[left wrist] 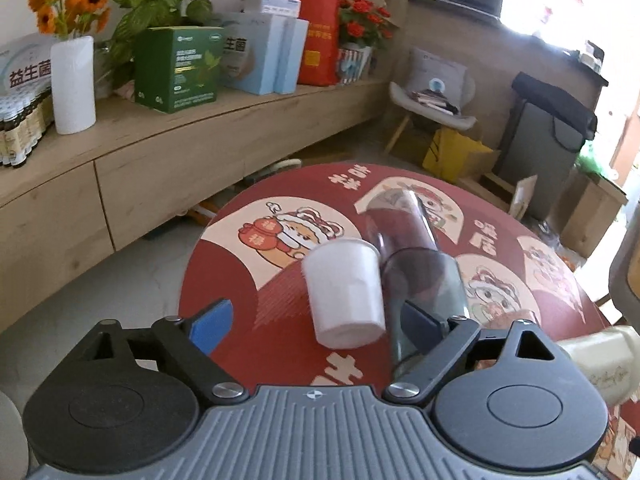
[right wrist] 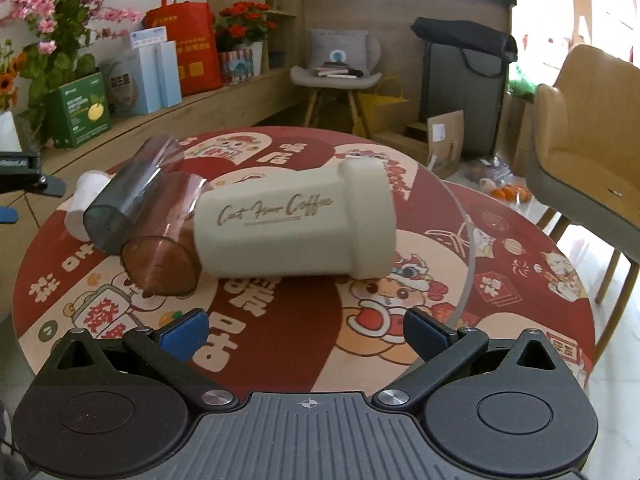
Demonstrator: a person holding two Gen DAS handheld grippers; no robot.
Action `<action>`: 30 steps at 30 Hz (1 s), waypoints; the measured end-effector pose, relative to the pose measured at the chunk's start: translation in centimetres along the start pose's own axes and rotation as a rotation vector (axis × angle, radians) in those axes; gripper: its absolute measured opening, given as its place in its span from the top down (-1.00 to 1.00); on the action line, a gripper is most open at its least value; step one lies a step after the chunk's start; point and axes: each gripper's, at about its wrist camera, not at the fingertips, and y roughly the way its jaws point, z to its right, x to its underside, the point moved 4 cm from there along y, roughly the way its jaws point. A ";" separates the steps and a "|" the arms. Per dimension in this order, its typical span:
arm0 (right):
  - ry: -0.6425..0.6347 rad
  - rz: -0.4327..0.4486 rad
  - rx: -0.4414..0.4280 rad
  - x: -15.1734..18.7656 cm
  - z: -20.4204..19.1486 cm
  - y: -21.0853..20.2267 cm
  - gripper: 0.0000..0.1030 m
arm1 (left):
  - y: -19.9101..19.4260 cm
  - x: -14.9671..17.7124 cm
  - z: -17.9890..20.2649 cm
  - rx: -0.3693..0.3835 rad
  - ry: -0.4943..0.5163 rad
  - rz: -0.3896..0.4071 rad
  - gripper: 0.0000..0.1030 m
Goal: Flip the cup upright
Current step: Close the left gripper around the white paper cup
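Observation:
Several cups lie on their sides on a round red table (left wrist: 280,344). A white cup (left wrist: 344,288) lies just ahead of my open left gripper (left wrist: 316,320), roughly between its fingers, base toward me. A grey clear cup (left wrist: 428,280) lies against its right side, with a reddish clear cup (left wrist: 400,220) behind. In the right wrist view a cream cup (right wrist: 296,224) lettered in script lies ahead of my open, empty right gripper (right wrist: 308,332). The reddish clear cup (right wrist: 164,252), the grey clear cup (right wrist: 128,200) and the white cup (right wrist: 84,204) lie to its left.
A wooden sideboard (left wrist: 160,148) with boxes, bottles and flower vases runs along the left wall. A tan armchair (right wrist: 588,148) stands at the table's right. A small chair (right wrist: 336,76), bags and cardboard boxes sit on the floor beyond the table.

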 end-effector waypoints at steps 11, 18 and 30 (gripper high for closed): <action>-0.017 -0.030 -0.006 0.6 -0.7 0.7 -1.00 | 4.9 -1.0 0.6 0.040 -0.043 -0.054 -0.55; -0.014 -0.036 -0.011 0.6 -0.9 0.9 -1.00 | 5.2 -1.3 -0.3 0.030 -0.056 -0.015 -0.44; -0.033 -0.045 0.005 0.8 -1.2 1.3 -1.00 | 6.8 -1.3 0.1 0.088 -0.084 -0.044 -0.43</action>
